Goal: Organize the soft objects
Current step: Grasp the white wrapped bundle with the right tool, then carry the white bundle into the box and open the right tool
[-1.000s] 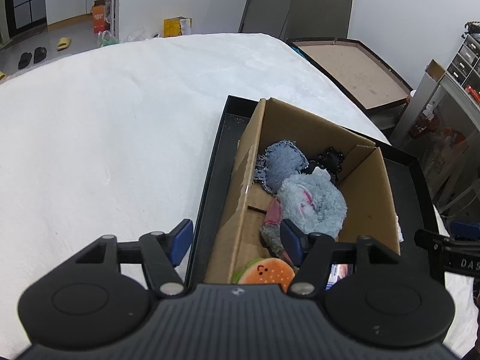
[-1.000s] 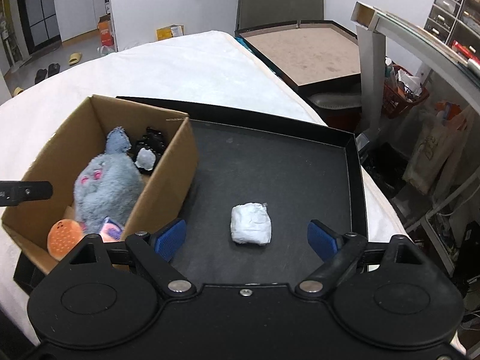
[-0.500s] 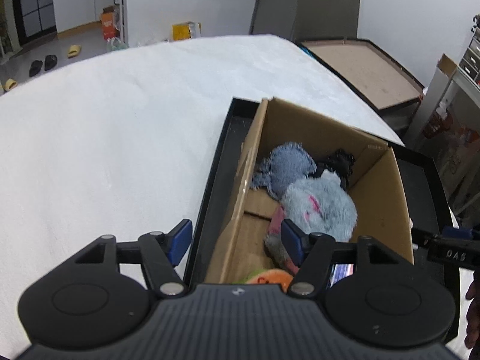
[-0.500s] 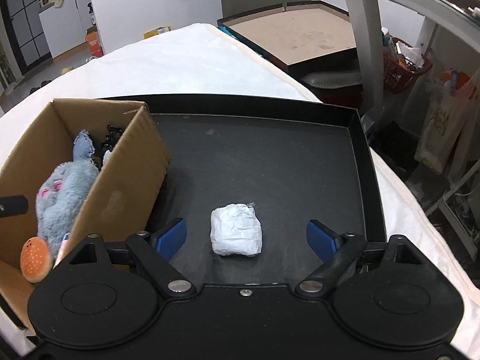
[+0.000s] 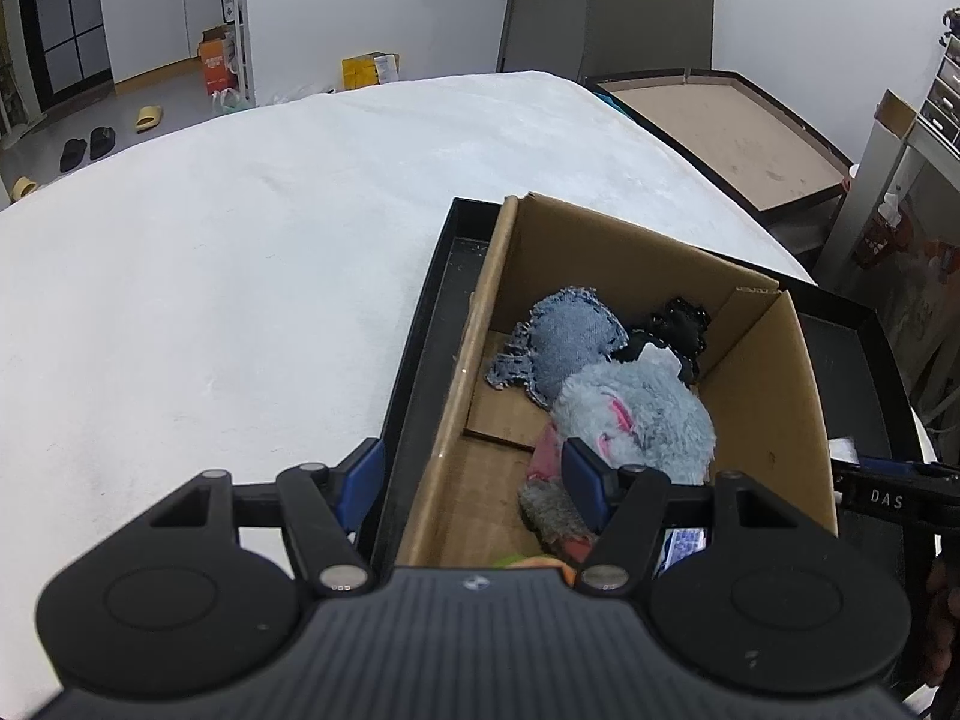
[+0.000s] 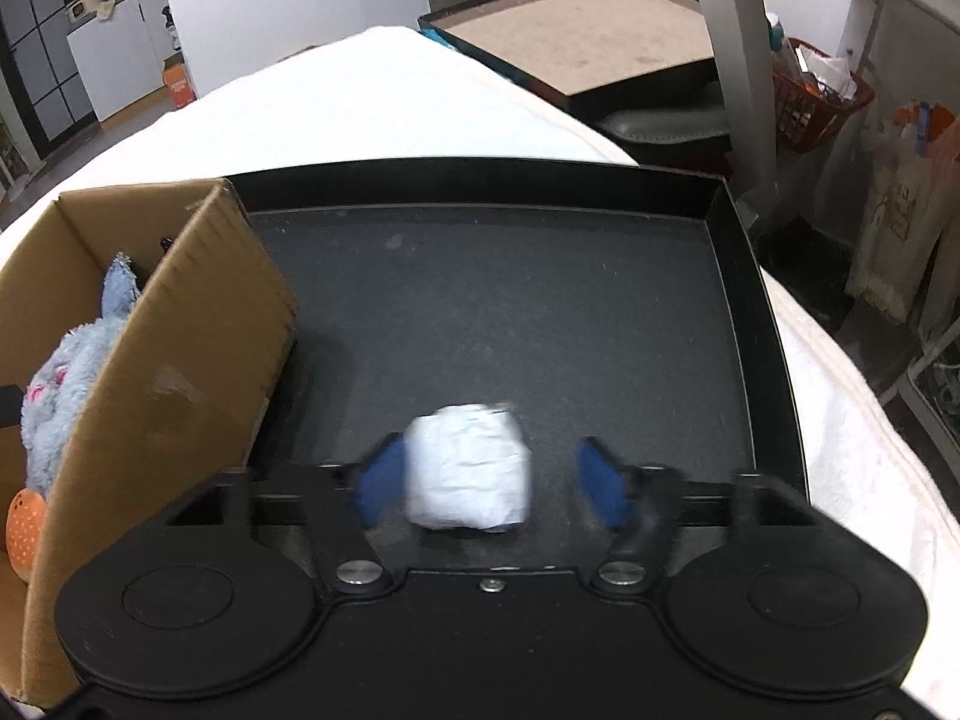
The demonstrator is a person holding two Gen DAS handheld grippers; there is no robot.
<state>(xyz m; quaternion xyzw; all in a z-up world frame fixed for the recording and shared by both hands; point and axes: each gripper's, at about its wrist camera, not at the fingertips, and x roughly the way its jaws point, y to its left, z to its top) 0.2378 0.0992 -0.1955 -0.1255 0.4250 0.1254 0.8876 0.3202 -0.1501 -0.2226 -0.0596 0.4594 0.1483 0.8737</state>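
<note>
Left wrist view: I'm holding my left hand-held gripper (image 5: pixel 471 483) half-open, empty, straddling the cardboard box (image 5: pixel 759 372) wall. Right wrist view: my right hand-held gripper (image 6: pixel 489 483) has just been closing around the white bundle (image 6: pixel 468 465) at six o'clock on the black tray (image 6: pixel 729 276); the right pad isn't touching yet, so boxing comes next.

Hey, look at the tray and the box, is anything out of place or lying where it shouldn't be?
One thing: a white crumpled bundle lies alone on the black tray, outside the cardboard box where the other soft toys are piled. The right gripper has just been closing around it; its right pad is not touching yet.
</note>
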